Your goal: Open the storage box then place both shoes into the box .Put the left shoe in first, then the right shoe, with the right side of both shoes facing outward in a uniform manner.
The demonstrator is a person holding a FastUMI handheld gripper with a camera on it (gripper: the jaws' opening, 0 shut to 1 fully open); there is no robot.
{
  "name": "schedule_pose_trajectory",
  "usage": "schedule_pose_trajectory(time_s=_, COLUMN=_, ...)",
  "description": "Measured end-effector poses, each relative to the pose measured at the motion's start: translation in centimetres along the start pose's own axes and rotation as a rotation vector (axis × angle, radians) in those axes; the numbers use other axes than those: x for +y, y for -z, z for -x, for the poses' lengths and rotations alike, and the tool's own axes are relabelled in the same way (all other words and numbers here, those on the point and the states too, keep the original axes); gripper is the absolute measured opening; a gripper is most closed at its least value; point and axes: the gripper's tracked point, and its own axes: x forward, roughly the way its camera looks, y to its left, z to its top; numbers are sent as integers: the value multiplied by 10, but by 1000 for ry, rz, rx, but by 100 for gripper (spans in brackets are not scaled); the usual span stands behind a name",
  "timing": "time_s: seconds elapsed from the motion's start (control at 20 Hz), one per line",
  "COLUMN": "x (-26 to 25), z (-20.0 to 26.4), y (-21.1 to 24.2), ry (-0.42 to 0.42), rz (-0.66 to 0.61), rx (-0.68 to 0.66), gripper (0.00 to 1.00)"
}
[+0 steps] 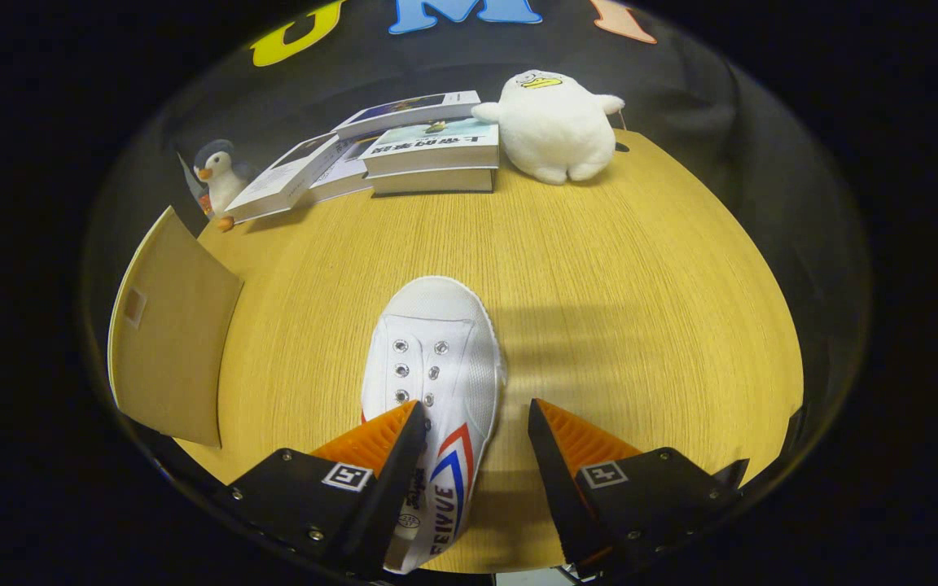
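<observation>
A white canvas shoe [435, 366] with red and blue side stripes lies on the wooden table [599, 277], toe pointing away from me. My gripper [475, 411] is open over its rear half. The left finger covers the shoe's lace area and heel opening, while the right finger stands apart from the shoe's striped side, over bare table. Neither finger visibly presses on the shoe. A raised cardboard flap [172, 325], seemingly the storage box's lid, stands to the left of the shoe.
At the back of the table lie several books [404, 150]. A white plush duck [558, 122] sits to their right and a small penguin toy [219, 175] to their left. Bare tabletop stretches right of the shoe.
</observation>
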Motion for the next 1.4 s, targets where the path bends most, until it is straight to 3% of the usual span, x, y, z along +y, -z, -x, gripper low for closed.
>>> schedule_pose_trajectory(time_s=0.1, x=6, z=-5, y=3, ry=-30, rz=-31, rx=26, gripper=71)
schedule_pose_trajectory(time_s=0.15, x=6, z=-6, y=2, ry=-29, rz=-40, rx=29, gripper=60)
schedule_pose_trajectory(time_s=0.3, x=1, z=-1, y=2, ry=-25, rz=-50, rx=55, gripper=53)
schedule_pose_trajectory(time_s=0.35, x=2, z=-4, y=2, ry=-32, rz=-63, rx=64, gripper=40)
schedule_pose_trajectory(time_s=0.45, x=-2, z=-4, y=0, ry=-15, rz=-96, rx=58, gripper=38)
schedule_pose_trajectory(time_s=0.5, x=-1, z=1, y=2, ry=-26, rz=-105, rx=80, gripper=19)
schedule_pose_trajectory(time_s=0.75, x=6, z=14, y=1, ry=-59, rz=-145, rx=90, gripper=18)
schedule_pose_trajectory(time_s=1.0, x=32, z=34, y=-24, ry=-163, rz=-245, rx=63, gripper=18)
schedule_pose_trajectory(time_s=1.4, x=83, z=75, y=-65, ry=-251, rz=-229, rx=16, gripper=18)
